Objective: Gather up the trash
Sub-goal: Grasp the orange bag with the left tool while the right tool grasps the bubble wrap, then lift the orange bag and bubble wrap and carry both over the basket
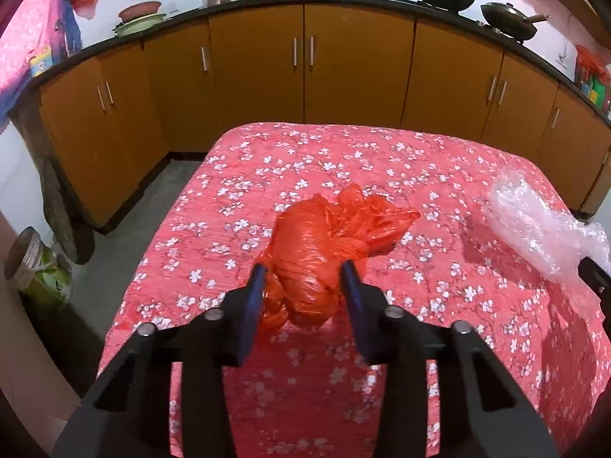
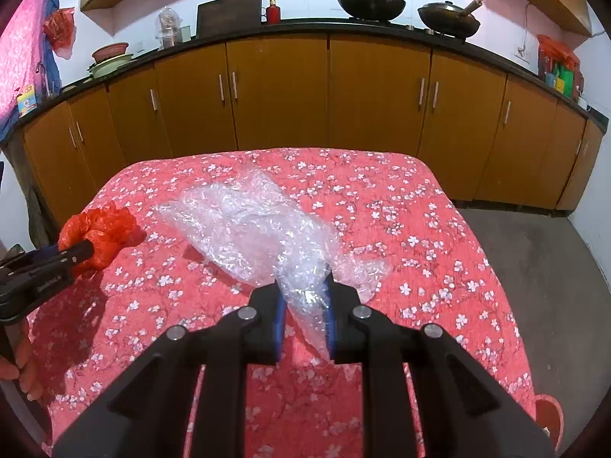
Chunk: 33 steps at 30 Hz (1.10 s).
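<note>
A crumpled red plastic bag sits between the fingers of my left gripper, which is shut on it just above the red floral tablecloth. The bag also shows in the right wrist view, at the far left with the left gripper. My right gripper is shut on one end of a clear sheet of bubble wrap, which trails across the table ahead of it. The bubble wrap also shows at the right edge of the left wrist view.
Orange cabinets under a dark counter run behind the table, with two woks on top. A jar stands on the floor at left. Grey floor lies right of the table. A red object is at the table's near right corner.
</note>
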Tool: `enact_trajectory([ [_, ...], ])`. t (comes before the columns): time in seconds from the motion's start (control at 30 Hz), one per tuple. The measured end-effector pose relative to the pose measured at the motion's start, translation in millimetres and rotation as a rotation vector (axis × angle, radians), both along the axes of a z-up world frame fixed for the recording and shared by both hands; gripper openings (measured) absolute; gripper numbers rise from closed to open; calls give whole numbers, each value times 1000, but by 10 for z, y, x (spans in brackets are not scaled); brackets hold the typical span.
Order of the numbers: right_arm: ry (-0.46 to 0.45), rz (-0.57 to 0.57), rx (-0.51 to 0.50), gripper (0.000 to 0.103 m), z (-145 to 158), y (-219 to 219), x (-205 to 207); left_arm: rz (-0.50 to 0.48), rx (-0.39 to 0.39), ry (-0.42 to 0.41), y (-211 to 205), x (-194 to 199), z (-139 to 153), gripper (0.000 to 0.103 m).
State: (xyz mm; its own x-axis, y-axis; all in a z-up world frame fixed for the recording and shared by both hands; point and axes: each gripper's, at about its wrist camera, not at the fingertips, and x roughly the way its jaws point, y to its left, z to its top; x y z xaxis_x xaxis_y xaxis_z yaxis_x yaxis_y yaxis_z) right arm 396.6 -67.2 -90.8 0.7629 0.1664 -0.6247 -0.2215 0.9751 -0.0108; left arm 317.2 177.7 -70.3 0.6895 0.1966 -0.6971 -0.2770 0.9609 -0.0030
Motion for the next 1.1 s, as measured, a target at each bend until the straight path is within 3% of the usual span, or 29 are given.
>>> enact_trajectory([
  [0.2, -19, 8, 16, 17, 13, -18, -98, -10, 4, -13, -102, -86, 14, 28],
  [0.7, -108, -39, 35, 17, 332, -398, -556, -127, 76, -91, -771, -525, 149, 28],
  [1.1, -164, -87, 68, 16, 640, -756, -887, -207, 59, -190, -1163, -849, 590, 28],
])
